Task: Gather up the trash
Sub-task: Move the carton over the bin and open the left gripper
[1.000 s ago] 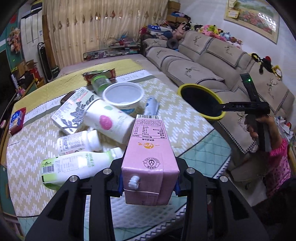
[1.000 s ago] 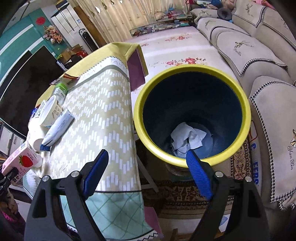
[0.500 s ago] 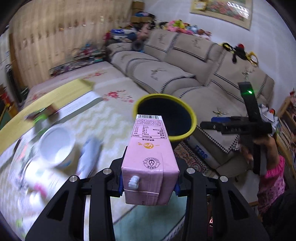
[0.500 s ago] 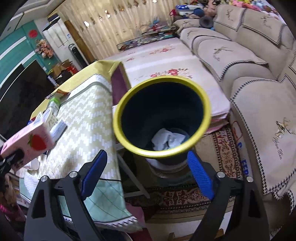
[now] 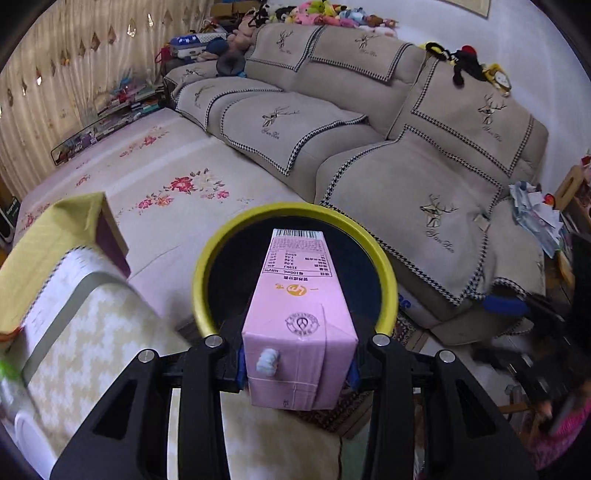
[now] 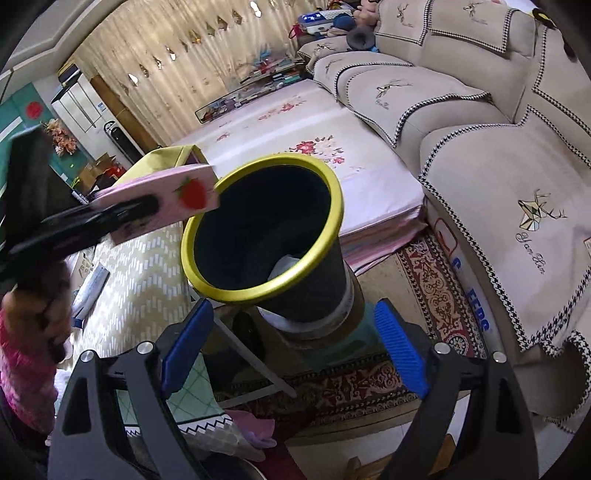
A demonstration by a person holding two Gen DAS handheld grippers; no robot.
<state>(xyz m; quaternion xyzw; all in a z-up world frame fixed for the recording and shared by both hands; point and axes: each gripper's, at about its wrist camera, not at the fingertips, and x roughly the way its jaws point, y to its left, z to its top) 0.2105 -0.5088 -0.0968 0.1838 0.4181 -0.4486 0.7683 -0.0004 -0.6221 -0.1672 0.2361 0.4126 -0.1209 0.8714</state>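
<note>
Your left gripper (image 5: 297, 363) clamps the pink carton (image 5: 299, 317) over the bin (image 6: 264, 236), ready to drop. Your right gripper (image 6: 291, 349) waits near it, wide and empty.

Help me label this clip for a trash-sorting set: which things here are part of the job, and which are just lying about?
Part of the job:
- pink carton, clamped in the left gripper
- yellow-rimmed bin with crumpled paper inside
- right gripper, open, empty

Lying about:
- sofa
- plush toys
- patterned rug
</note>
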